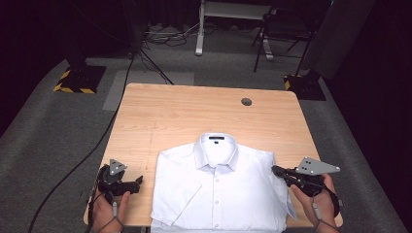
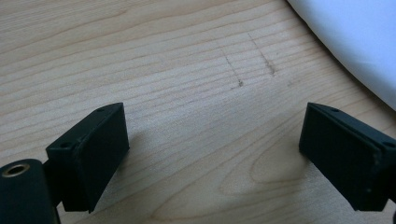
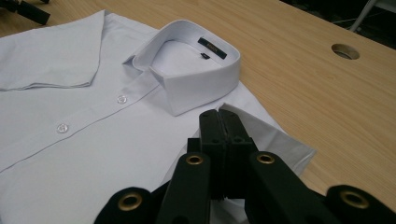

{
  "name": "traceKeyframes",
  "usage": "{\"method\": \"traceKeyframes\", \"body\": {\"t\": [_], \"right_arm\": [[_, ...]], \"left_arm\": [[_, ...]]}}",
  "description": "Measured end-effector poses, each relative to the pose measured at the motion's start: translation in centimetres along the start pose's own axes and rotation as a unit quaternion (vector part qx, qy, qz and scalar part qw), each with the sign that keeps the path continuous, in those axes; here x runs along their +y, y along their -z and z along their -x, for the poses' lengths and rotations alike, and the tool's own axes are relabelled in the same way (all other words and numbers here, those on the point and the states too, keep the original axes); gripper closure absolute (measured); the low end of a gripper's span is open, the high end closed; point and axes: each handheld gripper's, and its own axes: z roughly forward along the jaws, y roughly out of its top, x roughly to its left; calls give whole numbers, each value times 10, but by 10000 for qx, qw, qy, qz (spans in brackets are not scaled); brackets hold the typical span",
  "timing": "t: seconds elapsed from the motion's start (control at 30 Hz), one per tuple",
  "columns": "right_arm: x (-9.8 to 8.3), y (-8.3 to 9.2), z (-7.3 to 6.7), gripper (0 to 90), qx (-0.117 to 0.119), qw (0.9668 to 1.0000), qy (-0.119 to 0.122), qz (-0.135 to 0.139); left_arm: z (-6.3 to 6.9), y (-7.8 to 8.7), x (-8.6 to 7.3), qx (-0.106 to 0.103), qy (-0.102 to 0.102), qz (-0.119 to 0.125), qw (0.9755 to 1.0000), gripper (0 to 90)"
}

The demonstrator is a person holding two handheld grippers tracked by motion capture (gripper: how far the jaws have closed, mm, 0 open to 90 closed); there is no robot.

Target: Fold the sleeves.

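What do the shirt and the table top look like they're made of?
Shirt: thin white woven cloth, probably cotton or a blend, matte; it creases softly and carries pale, likely plastic buttons. Table: light wood or wood-look laminate, smooth satin; grain lines run along it, with faint scratches.

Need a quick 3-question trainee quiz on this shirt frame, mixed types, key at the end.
1. True or false: the left gripper has its jaws shut on the white shirt.
2. The right gripper is: A) open above the collar; B) shut, jaws pressed together, at the shirt's edge; C) lying beside the round hole in the table.
3. Fill in: the sleeve on the left gripper's side lies folded over the shirt's ____.

Key: 1 false, its jaws stand open over bare wood, apart from the shirt; 2 B; 3 front.
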Motion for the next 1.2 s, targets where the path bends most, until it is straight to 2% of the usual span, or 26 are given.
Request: {"method": "traceKeyframes", "body": {"t": [0.73,0.77,0.8,0.83,0.87,0.93,1.0,1.2], "right_arm": [[8,-35,-14,876,281,9995,71,-149],[9,-37,-15,828,344,9993,68,-137],[9,-40,-16,705,495,9987,0,-83],[9,-44,-17,577,715,9973,-151,89],[9,-47,-18,491,871,9953,-279,317],[10,-49,-19,455,977,9943,-249,345],[11,-47,-19,408,912,9948,-213,394],[10,-36,-10,352,714,9955,-265,571]], "left_arm": [[0,0,0,-1,0,-2,10000,81],[0,0,0,-1,0,-2,10000,81],[0,0,0,0,0,-1,10000,81],[0,0,0,-2,-1,-2,10000,81],[0,0,0,-2,-1,-2,10000,81],[0,0,0,-3,-3,-1,10000,81],[0,0,0,-2,-2,-1,10000,81],[0,0,0,-3,-2,0,10000,81]]}}
